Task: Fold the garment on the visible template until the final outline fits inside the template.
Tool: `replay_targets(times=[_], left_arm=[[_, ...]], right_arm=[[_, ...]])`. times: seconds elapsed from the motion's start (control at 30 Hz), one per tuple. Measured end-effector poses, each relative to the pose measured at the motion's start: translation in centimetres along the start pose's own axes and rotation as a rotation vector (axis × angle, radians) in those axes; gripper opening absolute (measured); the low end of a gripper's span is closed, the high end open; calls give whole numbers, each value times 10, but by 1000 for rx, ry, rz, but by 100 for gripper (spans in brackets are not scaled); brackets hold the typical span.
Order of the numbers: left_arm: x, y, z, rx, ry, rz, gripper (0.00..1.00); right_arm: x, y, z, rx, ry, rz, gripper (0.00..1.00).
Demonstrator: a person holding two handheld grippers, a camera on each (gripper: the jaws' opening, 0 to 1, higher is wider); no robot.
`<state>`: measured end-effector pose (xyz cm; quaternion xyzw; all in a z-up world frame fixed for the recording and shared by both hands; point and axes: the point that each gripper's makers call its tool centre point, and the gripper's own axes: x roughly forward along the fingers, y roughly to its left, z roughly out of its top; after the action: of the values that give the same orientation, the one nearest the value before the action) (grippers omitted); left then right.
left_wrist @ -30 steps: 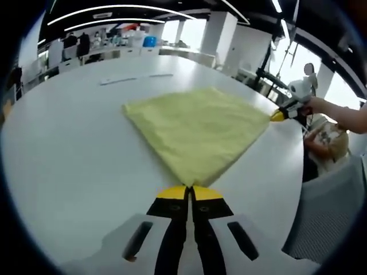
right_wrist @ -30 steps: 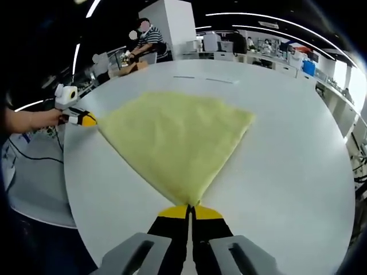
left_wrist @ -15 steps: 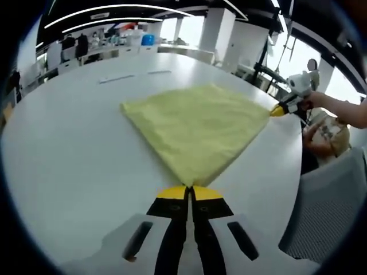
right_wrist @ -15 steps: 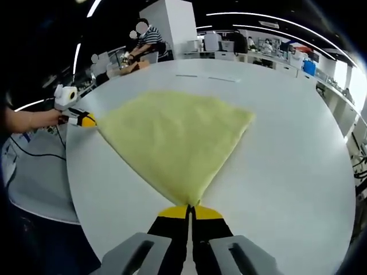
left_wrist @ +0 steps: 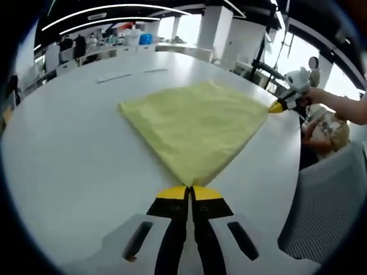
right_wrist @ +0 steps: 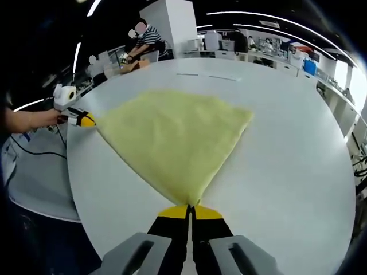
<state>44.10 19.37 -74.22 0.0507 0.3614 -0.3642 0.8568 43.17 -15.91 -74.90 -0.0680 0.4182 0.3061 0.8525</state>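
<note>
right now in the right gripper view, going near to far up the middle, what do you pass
right gripper, shut on the near corner of the yellow cloth → the cloth spread over the white table → bare tabletop → two thin strips near the far edge → desks and people in the background

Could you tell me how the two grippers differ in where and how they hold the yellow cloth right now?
The left gripper pinches one corner of the yellow cloth, and the right gripper a neighbouring corner. In the left gripper view the right gripper sits at the table edge to the right; in the right gripper view the left gripper sits at the edge to the left. Both are shut on cloth lying flat.
</note>
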Motion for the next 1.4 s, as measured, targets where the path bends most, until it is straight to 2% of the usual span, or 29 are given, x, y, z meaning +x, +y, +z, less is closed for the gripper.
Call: replay_targets(times=[0.23,0.37,0.53,0.63,0.73,0.97,1.17,1.23,1.4], left_arm=[[1,1,-2,-37,-8,3,0],[2,3,-2,-51,-17,16,0],[2,5,-3,-62,-21,33,8],[1,6,-2,-73,-32,46,19],[-1,11,1,-82,-57,72,33],[-11,17,21,-94,-136,115,60],[-25,18,34,-122,-191,131,72],[-30,17,39,-110,-212,139,76],[-40,13,43,-88,-222,144,82]], right_arm=[[1,-1,1,-14,-9,-12,0],[2,1,1,-71,-6,-29,0],[1,-1,3,-49,-16,-37,0],[0,-2,8,-28,-47,-46,11],[0,-1,11,-15,-65,-49,30],[-3,5,25,-5,-123,-56,60],[-14,14,43,-29,-186,-51,73],[-19,16,50,-32,-212,-53,76],[-28,22,60,-50,-255,-50,80]])
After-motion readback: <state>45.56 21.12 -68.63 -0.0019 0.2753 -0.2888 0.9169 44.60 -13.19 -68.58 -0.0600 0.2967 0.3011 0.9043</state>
